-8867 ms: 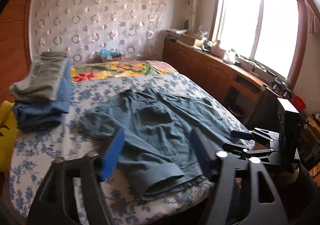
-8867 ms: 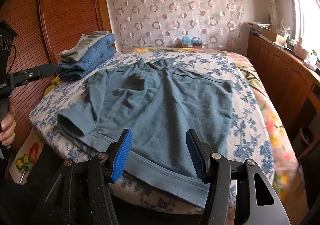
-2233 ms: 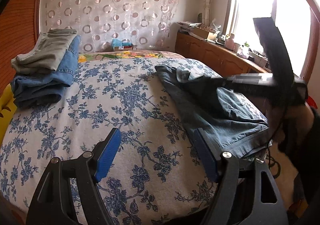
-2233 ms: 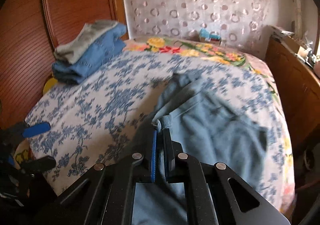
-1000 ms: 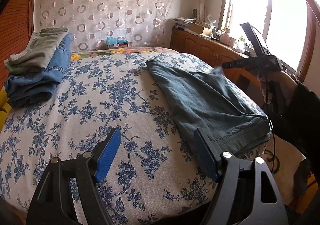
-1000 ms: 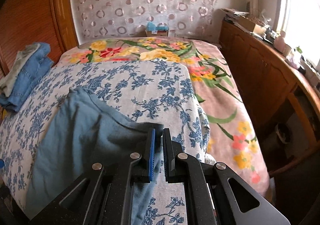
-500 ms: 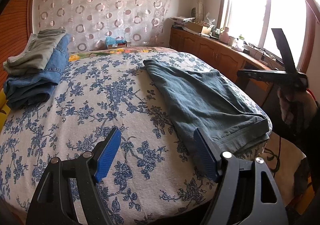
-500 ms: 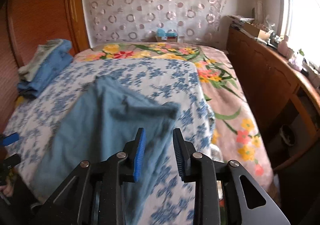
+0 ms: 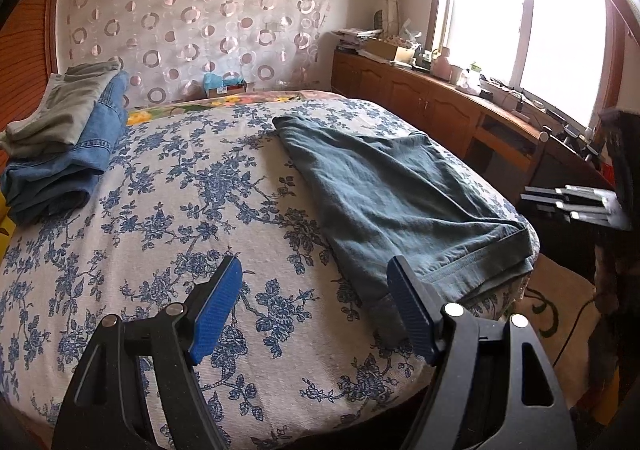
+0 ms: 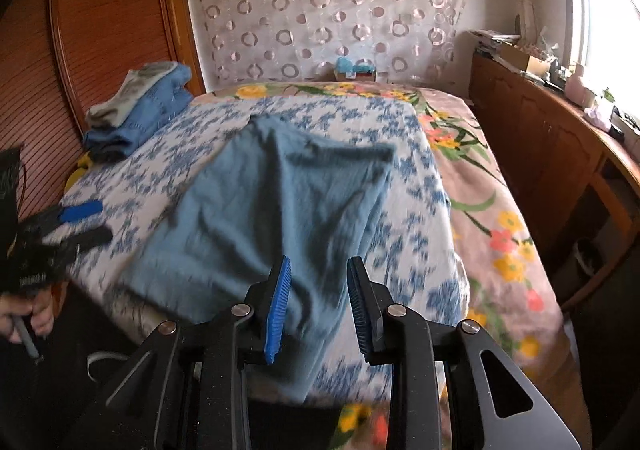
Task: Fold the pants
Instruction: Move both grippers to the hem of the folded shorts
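- Centrally, blue-grey pants (image 9: 384,189) folded lengthwise, lying flat on floral bedspread (image 9: 168,217), hem end at near edge of bed, waist end farther up toward patterned curtain (image 9: 192,21).
- Left gripper (image 9: 314,308): jaws wide apart, holding nothing; blue pads (image 9: 218,306) poised above bedspread, right-hand pad overlapping hem corner of pants in this view; contact with cloth not determinable.
- Ahead and left of left jaws: stack of folded garments (image 9: 60,141), grey piece on top of blue denim, well apart from pants.
- Ahead and right of left jaws: wooden cabinet (image 9: 432,101) under bright window (image 9: 520,21), cluttered top.
- Far right of left jaws: right gripper seen side-on beyond bed corner, clear of pants.
- Right gripper (image 10: 318,306): jaws partly open, gap moderate, gripping nothing; pants (image 10: 280,209) directly ahead and below gap, near edge hanging over bed edge; image blurred here.
- Left of right jaws: left gripper (image 10: 80,221) with blue pad visible, held in a hand (image 10: 28,320) at lower left edge.
- Farther ahead and left of right jaws: folded stack (image 10: 136,109) against ribbed wooden headboard (image 10: 88,33).
- Right of right jaws: flowered pink sheet (image 10: 480,185) exposed beside blue floral bedspread (image 10: 340,117).
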Demonstrator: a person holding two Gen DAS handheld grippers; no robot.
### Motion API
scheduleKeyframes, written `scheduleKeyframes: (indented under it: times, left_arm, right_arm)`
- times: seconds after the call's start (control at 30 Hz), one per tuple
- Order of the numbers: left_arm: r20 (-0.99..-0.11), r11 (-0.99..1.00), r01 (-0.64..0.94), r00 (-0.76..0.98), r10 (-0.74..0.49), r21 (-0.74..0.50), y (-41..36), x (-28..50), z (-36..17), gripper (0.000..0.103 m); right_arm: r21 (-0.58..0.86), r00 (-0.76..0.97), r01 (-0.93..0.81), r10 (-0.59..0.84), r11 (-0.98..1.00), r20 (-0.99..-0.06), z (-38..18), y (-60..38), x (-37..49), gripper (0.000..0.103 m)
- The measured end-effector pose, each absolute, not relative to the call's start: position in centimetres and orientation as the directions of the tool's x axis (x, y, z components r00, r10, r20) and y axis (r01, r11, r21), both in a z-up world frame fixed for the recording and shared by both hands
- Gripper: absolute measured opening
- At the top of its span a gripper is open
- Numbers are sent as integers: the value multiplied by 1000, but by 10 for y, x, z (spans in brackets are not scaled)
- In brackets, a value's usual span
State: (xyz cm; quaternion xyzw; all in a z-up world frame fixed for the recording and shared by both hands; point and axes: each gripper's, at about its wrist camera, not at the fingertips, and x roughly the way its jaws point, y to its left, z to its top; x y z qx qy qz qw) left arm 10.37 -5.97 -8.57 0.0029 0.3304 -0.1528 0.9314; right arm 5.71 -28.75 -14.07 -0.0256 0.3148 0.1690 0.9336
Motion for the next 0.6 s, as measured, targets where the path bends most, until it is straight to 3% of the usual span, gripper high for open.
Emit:
scheduleKeyframes:
  times: [0.6]
  left_arm:
    - [-630, 952, 293, 723, -283, -91, -63, 106, -93, 76]
  right_arm:
    - [152, 715, -313, 338, 938, -612, -165, -290, 35, 30]
